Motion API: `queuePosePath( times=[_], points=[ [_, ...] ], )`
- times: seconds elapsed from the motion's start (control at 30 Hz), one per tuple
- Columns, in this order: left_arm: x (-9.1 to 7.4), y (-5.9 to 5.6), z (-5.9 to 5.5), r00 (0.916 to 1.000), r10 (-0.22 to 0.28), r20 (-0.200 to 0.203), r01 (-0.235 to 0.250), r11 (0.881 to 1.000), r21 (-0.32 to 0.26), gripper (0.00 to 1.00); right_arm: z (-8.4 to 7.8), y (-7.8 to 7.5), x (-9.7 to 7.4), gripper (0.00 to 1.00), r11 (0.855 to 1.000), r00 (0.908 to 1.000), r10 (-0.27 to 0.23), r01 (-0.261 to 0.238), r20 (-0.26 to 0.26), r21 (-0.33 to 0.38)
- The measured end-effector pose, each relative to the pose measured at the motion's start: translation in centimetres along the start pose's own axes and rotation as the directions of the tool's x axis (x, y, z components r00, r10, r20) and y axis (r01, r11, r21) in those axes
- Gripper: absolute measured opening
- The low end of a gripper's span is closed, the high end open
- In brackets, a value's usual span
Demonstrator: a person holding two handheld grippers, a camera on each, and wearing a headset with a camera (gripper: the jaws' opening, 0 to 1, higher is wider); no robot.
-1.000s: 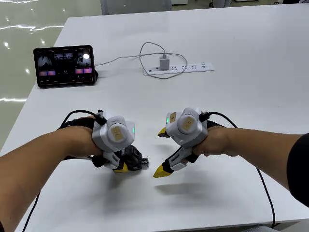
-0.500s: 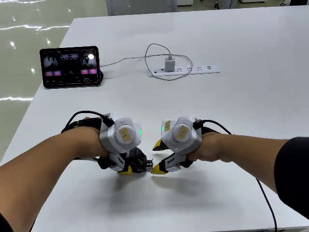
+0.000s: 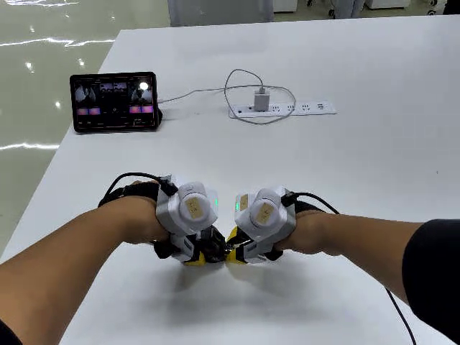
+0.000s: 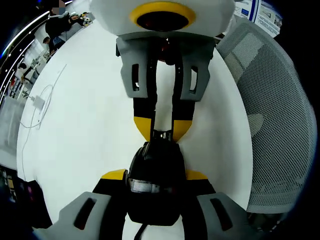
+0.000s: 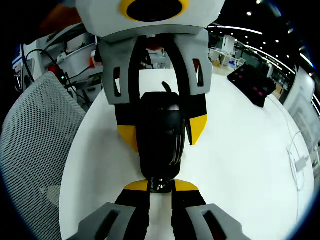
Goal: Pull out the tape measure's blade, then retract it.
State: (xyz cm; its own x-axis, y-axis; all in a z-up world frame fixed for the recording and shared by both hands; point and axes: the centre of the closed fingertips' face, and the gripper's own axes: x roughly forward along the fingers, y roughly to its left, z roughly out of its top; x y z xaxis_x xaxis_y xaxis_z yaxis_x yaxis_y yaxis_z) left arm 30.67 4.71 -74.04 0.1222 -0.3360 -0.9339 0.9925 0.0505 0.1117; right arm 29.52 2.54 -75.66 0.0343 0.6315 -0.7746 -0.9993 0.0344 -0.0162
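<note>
Jaws of the left gripper (image 4: 155,175) hug the tape measure (image 4: 153,192) tight; right gripper (image 5: 161,186) jaws pinch its blade tip (image 4: 162,135) to pull.

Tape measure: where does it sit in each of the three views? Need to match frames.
Head view: tape measure at low centre of the picture.
Left gripper view: bottom centre, gripped by the left claw.
Right gripper view: centre, its tip pinched by the right claw.
Shared landmark: the white charger.

Black tape measure (image 4: 154,197) in left tool (image 4: 155,175), retracted.
</note>
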Motion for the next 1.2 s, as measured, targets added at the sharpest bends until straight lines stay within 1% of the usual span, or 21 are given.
queuePosePath(
  times=[0.03,0.07,0.13,0.17,0.27,0.47,0.53,0.73,1.2],
  points=[
    [0.0,0.0,0.0,1.0,0.001,-0.002,-0.001,1.0,0.002,0.36,-0.1,0.0,0.0,0.12,1.0,1.0,0.003,-0.003,0.002,-0.006],
    [0.0,0.0,0.0,1.0,0.003,-0.002,-0.003,1.0,0.001,0.36,-0.1,0.0,0.0,0.12,1.0,1.0,0.005,-0.006,0.007,0.017],
    [0.0,0.1,-0.1,1.0,0.006,0.002,-0.006,1.0,-0.004,0.36,0.0,0.0,-0.1,0.11,1.0,0.9998,0.008,-0.008,0.016,-0.014],
    [0.0,0.1,-0.1,1.0,0.007,0.003,-0.007,1.0,-0.005,0.36,-0.1,0.0,-0.1,0.11,1.0,0.9999,0.005,-0.005,0.015,-0.006],
    [-0.1,0.2,-0.2,0.9999,0.014,0.006,-0.014,1.0,-0.014,0.36,-0.2,-0.1,-0.2,0.1,1.0,0.9999,0.01,-0.009,0.012,-0.023],
    [-0.1,0.3,-0.2,0.9998,0.014,0.016,-0.014,1.0,-0.02,0.36,-0.3,-0.1,-0.4,0.1,1.0,0.9997,0.012,-0.012,0.021,-0.004],
    [-0.1,0.3,-0.1,0.9998,0.009,0.018,-0.009,1.0,-0.026,0.36,-0.6,-0.2,-0.6,0.1,1.0,0.9997,0.013,-0.014,0.018,0.011],
    [-0.1,0.2,-0.1,0.9996,0.006,0.028,-0.005,1.0,-0.03,0.36,-1.4,-0.1,-1.3,0.1,1.0,0.9998,0.019,-0.019,0.0,0.005],
    [-0.1,0.2,0.0,0.9992,0.013,0.038,-0.012,0.999,-0.041,0.36,-3.0,-0.3,-2.7,0.1,1.0,0.9996,0.008,-0.007,-0.029,0.011]
  ],
)
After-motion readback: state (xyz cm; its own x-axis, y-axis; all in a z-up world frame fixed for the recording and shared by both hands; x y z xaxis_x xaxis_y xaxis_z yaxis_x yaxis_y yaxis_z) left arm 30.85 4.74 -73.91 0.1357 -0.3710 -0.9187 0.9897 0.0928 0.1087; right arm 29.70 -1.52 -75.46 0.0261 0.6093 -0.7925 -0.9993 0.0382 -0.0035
